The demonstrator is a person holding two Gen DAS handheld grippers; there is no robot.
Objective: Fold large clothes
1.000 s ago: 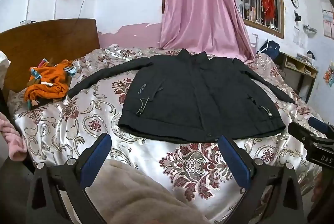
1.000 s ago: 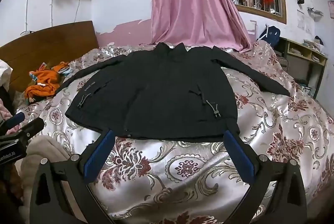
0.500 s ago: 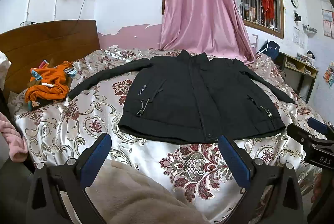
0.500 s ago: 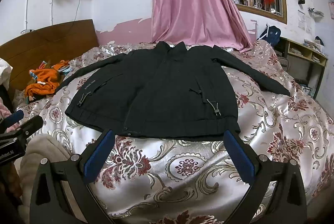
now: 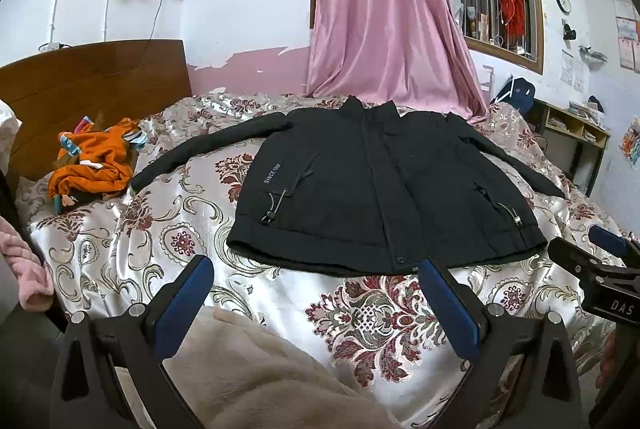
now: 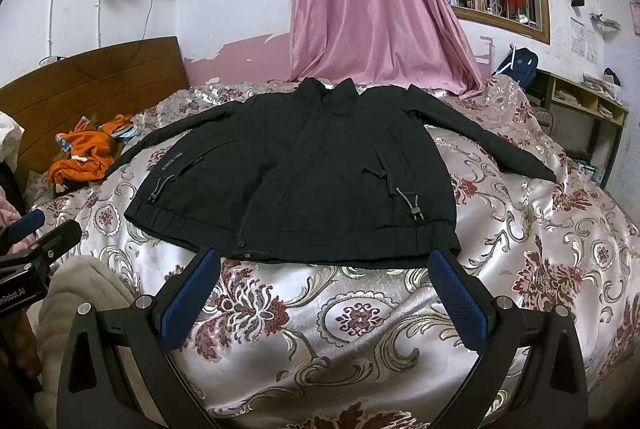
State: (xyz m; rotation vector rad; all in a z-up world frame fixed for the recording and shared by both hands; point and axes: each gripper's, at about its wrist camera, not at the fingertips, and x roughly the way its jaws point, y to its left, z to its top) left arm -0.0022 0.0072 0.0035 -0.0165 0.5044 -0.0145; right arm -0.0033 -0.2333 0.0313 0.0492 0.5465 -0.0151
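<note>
jacket (image 5: 384, 197) on bed (image 5: 168, 229), curtain (image 5: 380, 29) behind

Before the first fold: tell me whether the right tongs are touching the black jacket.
Apart. In the right wrist view the right tongs are open short of the black jacket; bare bedspread shows between the fingertips and the hem.

Each tool (image 5: 316, 267) (image 6: 324, 255): black frame, 2 blue textured pads, silver screws.
</note>
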